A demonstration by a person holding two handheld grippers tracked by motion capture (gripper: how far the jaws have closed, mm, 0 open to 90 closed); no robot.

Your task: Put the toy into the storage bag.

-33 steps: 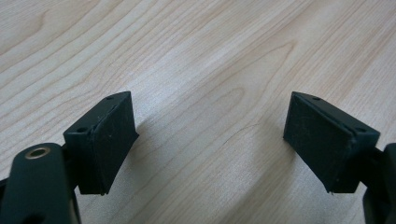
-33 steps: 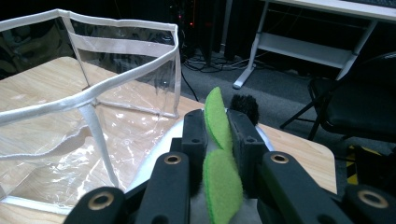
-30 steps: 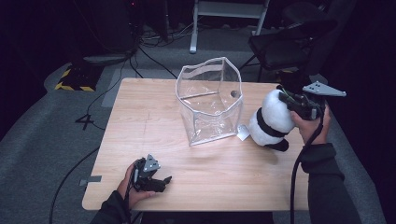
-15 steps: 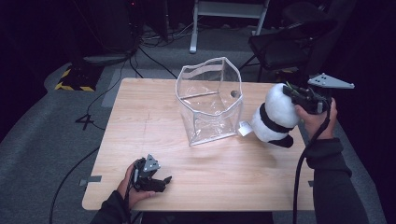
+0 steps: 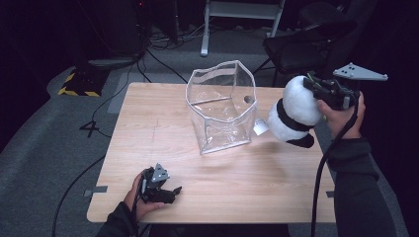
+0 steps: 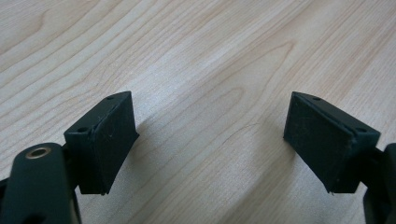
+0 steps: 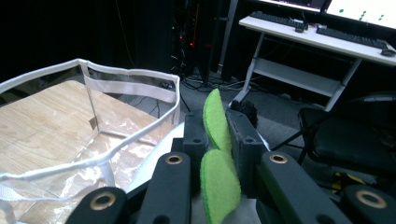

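The right gripper (image 5: 316, 85) is clamped on the green leaf (image 7: 215, 122) of the toy panda (image 5: 294, 111) — held in the air just right of the clear bag (image 5: 221, 112), not yet inside. The left gripper (image 5: 163, 190) rests on the table (image 5: 247, 187), jaws apart, empty.

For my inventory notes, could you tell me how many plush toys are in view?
1. A panda plush hangs above the table's right edge, held by the right gripper beside the clear bag. The bag looks empty; none seems hidden.
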